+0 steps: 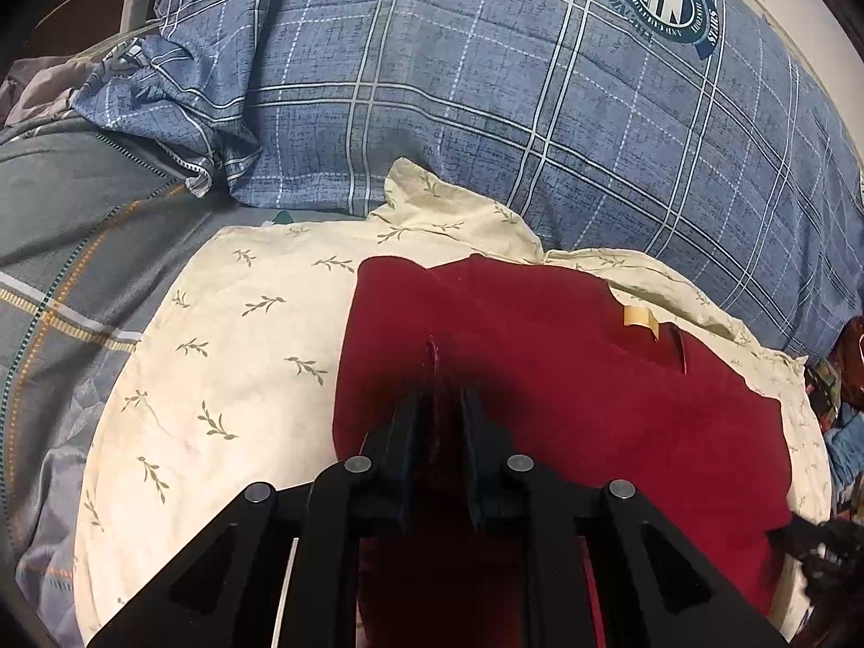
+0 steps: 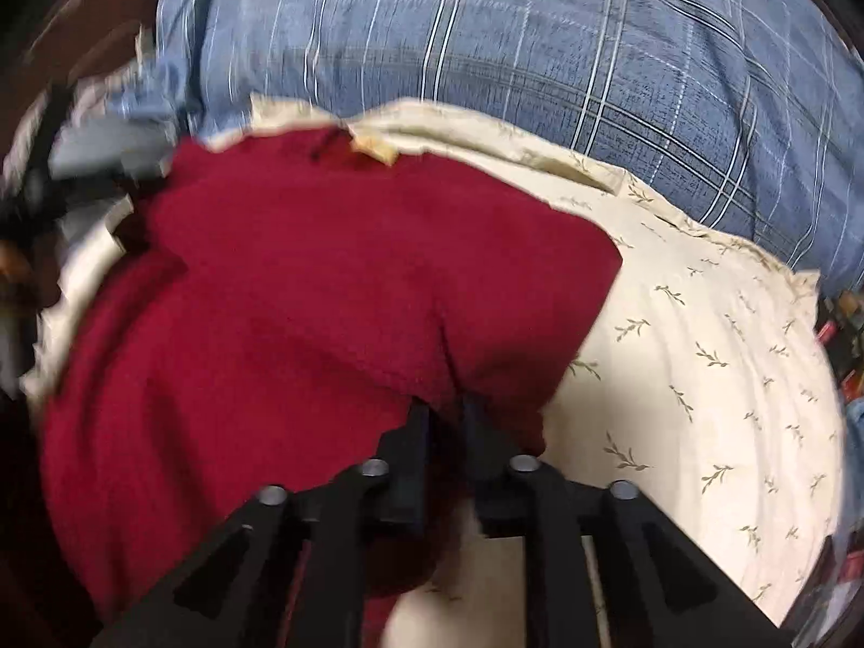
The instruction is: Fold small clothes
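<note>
A dark red fleece garment (image 1: 567, 378) lies on a cream leaf-print cloth (image 1: 216, 351), with a beige label (image 1: 640, 318) at its far edge. My left gripper (image 1: 443, 399) is shut on a pinched ridge of the red fabric near its left side. In the blurred right wrist view the same garment (image 2: 297, 297) and its label (image 2: 372, 148) fill the left half. My right gripper (image 2: 445, 410) sits at the garment's near right edge. Its jaws stand a little apart, and the red hem drapes over and between the tips.
A large blue plaid pillow (image 1: 486, 81) rises right behind the cream cloth (image 2: 702, 378) and shows again in the right wrist view (image 2: 486, 27). Grey striped bedding (image 1: 65, 248) lies to the left. A white charger and cable (image 1: 132, 8) sit at the far left. Cluttered items line the right edge.
</note>
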{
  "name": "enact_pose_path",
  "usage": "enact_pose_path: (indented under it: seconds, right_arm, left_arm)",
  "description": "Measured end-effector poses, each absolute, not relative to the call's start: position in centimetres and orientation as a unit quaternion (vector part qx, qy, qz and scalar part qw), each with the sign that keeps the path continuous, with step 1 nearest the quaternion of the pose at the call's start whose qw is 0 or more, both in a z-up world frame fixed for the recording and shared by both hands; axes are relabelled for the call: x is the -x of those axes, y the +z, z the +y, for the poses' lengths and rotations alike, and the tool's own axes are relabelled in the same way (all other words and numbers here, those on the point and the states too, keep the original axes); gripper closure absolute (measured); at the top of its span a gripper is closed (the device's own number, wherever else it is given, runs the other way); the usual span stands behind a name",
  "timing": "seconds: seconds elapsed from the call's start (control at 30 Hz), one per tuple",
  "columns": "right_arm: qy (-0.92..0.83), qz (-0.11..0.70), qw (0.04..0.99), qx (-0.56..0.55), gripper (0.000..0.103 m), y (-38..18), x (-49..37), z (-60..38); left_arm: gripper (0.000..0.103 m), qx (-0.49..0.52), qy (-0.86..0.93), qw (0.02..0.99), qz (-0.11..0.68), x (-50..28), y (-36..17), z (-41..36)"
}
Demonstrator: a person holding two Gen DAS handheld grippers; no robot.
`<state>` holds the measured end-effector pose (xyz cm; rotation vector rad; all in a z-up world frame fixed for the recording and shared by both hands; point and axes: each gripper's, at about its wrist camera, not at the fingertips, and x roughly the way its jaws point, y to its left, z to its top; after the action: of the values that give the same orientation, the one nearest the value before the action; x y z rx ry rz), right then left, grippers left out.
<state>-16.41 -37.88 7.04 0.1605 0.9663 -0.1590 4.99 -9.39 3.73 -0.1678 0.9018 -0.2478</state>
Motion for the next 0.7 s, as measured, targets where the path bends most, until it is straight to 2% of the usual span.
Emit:
enact_pose_path:
  seconds: [0.03,0.1,0.17,0.2,0.23,0.27,0.3,0.33,0.37,0.4,0.47,0.53,0.63,0.7]
  right_arm:
    - [-0.068,0.444,0.887,-0.106,0.047,7.8,16.5,-38.3]
    - [-0.087,0.406,0.897,-0.150,0.043,8.8,16.0,-39.4]
    - [-0.138,0.424,0.886,-0.127,0.044,7.7,14.3,-39.7]
    - [-0.160,0.435,0.880,-0.108,0.049,6.8,13.3,-39.8]
    - [-0.180,0.448,0.872,-0.083,0.063,5.3,12.1,-39.9]
    - [-0.193,0.458,0.865,-0.067,0.069,4.1,11.3,-40.1]
    - [-0.205,0.465,0.860,-0.053,0.071,2.8,10.7,-40.4]
    - [-0.207,0.445,0.869,-0.057,0.069,2.4,10.6,-40.8]
    - [-0.213,0.430,0.875,-0.065,0.066,2.5,10.8,-41.2]
    - [-0.218,0.429,0.873,-0.074,0.061,2.6,11.0,-41.5]
    - [-0.225,0.430,0.869,-0.099,0.061,3.2,11.8,-41.7]
    - [-0.221,0.423,0.872,-0.112,0.056,4.2,13.1,-41.0]
    - [-0.197,0.416,0.881,-0.113,0.056,4.6,14.8,-39.3]
    - [-0.205,0.431,0.875,-0.076,0.056,3.7,15.0,-38.6]
  left_arm:
    - [0.083,0.081,-0.118,0.889,0.435,-5.0,3.7,-9.3]
    - [0.081,0.079,-0.114,0.888,0.438,-5.1,3.6,-9.4]
    - [0.078,0.077,-0.111,0.887,0.442,-5.2,3.4,-9.6]
    - [0.077,0.074,-0.109,0.887,0.443,-5.2,3.2,-9.8]
    - [0.074,0.069,-0.108,0.887,0.445,-5.2,3.1,-9.9]
    - [0.068,0.065,-0.108,0.885,0.449,-5.2,3.0,-10.0]
    - [0.063,0.060,-0.107,0.885,0.450,-5.2,2.9,-10.1]
    - [0.053,0.055,-0.107,0.884,0.451,-5.2,2.8,-10.2]
    - [0.046,0.052,-0.106,0.884,0.452,-5.2,2.8,-10.2]
    - [0.045,0.050,-0.104,0.885,0.452,-5.3,2.7,-10.3]
    - [0.043,0.045,-0.100,0.885,0.453,-5.3,2.6,-10.4]
    - [0.042,0.035,-0.094,0.888,0.449,-5.2,2.6,-10.7]
    - [0.042,0.023,-0.096,0.887,0.452,-4.8,2.7,-10.9]
    - [0.042,0.020,-0.093,0.889,0.449,-4.5,2.7,-10.9]
